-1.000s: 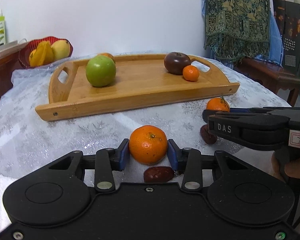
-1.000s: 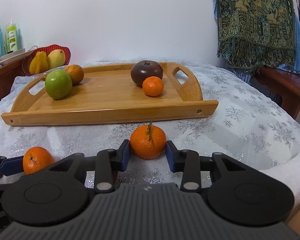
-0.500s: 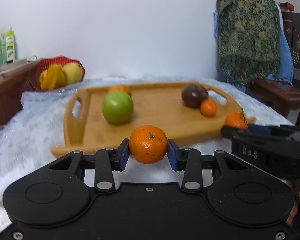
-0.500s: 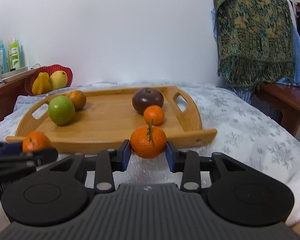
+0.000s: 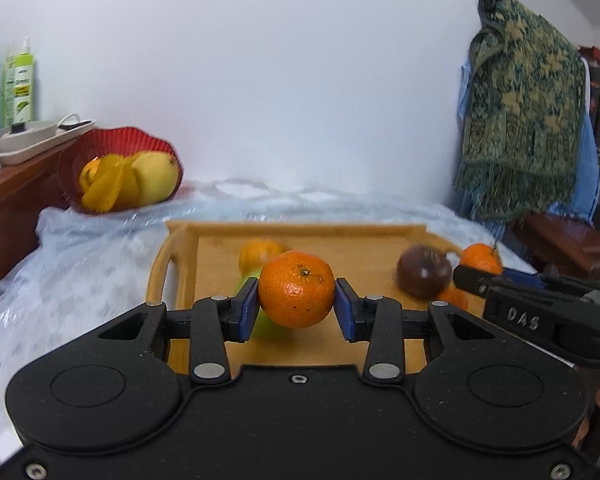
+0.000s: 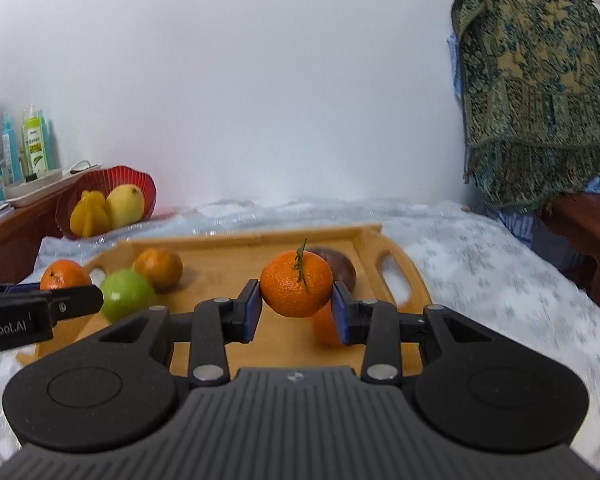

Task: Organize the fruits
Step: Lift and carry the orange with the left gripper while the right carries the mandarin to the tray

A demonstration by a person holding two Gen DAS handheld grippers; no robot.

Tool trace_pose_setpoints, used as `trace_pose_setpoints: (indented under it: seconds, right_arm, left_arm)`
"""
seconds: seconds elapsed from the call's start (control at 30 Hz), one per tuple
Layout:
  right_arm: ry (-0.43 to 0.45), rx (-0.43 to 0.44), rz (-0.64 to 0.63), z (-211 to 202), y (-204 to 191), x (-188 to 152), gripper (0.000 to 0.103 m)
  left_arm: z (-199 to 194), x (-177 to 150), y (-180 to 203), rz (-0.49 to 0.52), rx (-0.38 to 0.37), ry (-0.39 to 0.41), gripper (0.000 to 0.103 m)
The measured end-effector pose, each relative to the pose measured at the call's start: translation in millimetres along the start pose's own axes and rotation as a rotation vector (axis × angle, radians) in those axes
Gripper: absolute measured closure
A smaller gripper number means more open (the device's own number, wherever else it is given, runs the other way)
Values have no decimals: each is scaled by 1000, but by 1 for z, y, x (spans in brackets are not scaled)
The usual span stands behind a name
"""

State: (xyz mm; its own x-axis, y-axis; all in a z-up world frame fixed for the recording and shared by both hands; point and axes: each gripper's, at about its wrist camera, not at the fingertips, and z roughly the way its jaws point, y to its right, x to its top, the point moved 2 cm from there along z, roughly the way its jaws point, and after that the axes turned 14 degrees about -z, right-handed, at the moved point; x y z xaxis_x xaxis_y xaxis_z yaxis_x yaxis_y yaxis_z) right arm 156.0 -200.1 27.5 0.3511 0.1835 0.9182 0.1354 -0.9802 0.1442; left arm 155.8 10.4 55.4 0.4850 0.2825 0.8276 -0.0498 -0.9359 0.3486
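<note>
My left gripper is shut on an orange tangerine and holds it in the air over the left half of the wooden tray. My right gripper is shut on a stemmed tangerine above the tray's right half. On the tray lie a green apple, an orange, a dark round fruit and a small tangerine, partly hidden by my fingers. Each gripper shows in the other's view, the right one and the left one.
A red basket with yellow fruit stands at the back left by a wooden counter with bottles. A patterned cloth hangs at the right over a wooden bench. A silvery cloth covers the table.
Both grippers have lifted their tangerines off the table and moved forward over the tray. The brown dates on the cloth have dropped out of view.
</note>
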Motion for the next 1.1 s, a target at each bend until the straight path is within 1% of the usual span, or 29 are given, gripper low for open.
trace_pose_setpoints:
  seconds: [0.07,0.2,0.33,0.43,0.57,0.73,0.83,0.97,1.1]
  right_arm:
    - [-5,6,-7,13,3,9,62]
    - [-32,15,-7,41,10,24,62]
    - [-81,39,7,71,19,35,62]
    - [-130,68,29,95,24,40,62]
    - [-172,72,20,119,26,44,62]
    - [-217,90,21,146,30,47,62]
    - [-247,102,18,158,31,48,62]
    - [-283,98,15,172,31,47,62]
    - [-310,96,8,182,29,43,62]
  left_arm:
    - [10,16,1,-16,-10,11,65]
    - [33,49,2,-33,-1,39,65]
    - [69,74,-1,-57,9,-1,65]
    - [97,85,-8,-72,30,-57,65]
    - [129,88,-26,-117,65,-136,65]
    - [155,89,-40,-141,96,-186,65]
    - [165,89,-42,-132,106,-211,65]
    - [174,85,-44,-145,120,-244,65]
    - [179,78,-46,-142,139,-261,65]
